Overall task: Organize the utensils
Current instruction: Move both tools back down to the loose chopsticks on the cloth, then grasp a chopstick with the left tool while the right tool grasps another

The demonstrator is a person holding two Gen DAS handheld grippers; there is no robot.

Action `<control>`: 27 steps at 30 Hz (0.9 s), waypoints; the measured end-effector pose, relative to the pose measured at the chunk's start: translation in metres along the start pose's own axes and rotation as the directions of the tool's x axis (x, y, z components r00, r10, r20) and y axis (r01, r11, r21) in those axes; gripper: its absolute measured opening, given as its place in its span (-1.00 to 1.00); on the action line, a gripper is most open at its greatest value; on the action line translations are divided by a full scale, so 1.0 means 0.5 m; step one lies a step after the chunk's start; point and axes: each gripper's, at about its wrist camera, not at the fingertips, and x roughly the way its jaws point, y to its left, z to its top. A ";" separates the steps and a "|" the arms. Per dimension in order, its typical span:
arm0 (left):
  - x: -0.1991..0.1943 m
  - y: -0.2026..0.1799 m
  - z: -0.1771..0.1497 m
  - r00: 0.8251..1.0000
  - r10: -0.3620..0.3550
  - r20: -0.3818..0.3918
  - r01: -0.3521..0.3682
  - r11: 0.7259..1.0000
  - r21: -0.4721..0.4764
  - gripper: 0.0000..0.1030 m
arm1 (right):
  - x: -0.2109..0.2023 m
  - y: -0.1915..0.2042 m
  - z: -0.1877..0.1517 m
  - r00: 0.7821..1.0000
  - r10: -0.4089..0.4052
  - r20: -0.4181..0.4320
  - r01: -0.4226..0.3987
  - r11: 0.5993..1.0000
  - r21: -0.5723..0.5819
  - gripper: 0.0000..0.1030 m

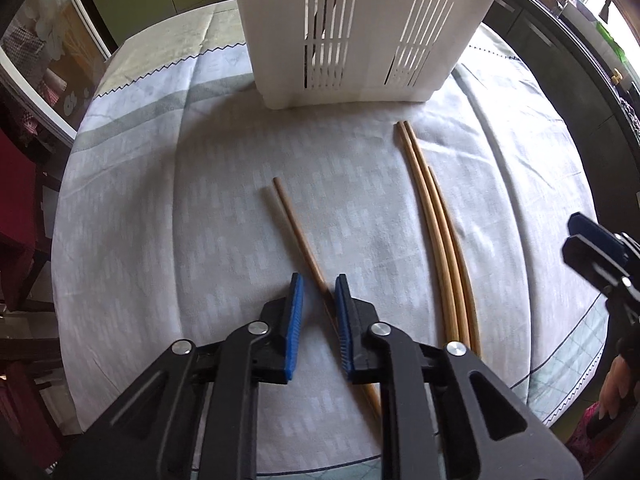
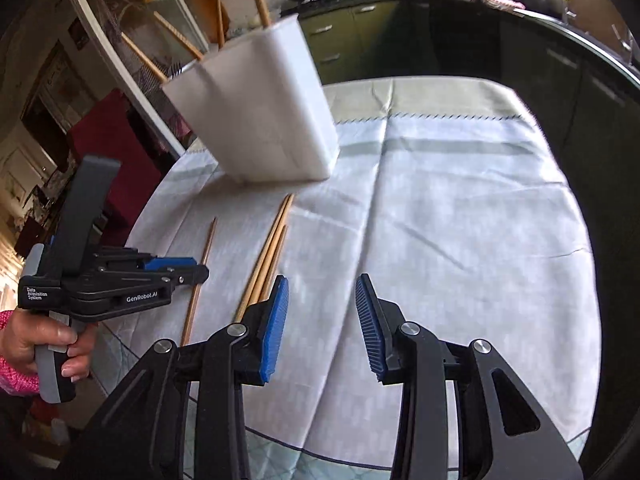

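A single brown chopstick [image 1: 298, 236] lies on the tablecloth and runs back between the blue pads of my left gripper [image 1: 319, 286], which is open around it, low over the cloth. Three lighter chopsticks [image 1: 438, 232] lie side by side to its right. A white slotted utensil holder [image 1: 360, 28] stands at the far side. In the right wrist view my right gripper [image 2: 322, 286] is open and empty above the cloth, just right of the three chopsticks [image 2: 268, 258]. The single chopstick [image 2: 202, 276], the left gripper [image 2: 196, 270] and the holder [image 2: 260, 108] with utensils in it show there too.
The table carries a pale patterned tablecloth [image 1: 160, 220] with its edge near me. Green cabinets [image 2: 360, 32] and a dark counter [image 2: 560, 60] stand behind. A glass cabinet door [image 1: 44, 52] and a red chair [image 1: 16, 200] are at the left.
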 end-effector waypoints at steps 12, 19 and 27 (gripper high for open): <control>-0.013 0.070 -0.030 1.000 0.002 -0.009 -0.001 0.998 0.055 -0.77 | 0.131 0.062 0.029 0.983 0.006 -0.185 -0.017 0.998 -0.057 -0.53; -0.013 0.071 -0.033 1.000 0.010 0.009 -0.011 0.997 0.079 -0.77 | 0.165 0.103 0.037 0.978 -0.070 -0.194 0.048 0.992 -0.116 -0.58; -0.012 0.069 -0.033 1.000 0.010 0.012 -0.011 0.996 0.085 -0.77 | 0.193 0.171 0.034 0.958 -0.197 -0.209 0.143 0.958 -0.248 -0.62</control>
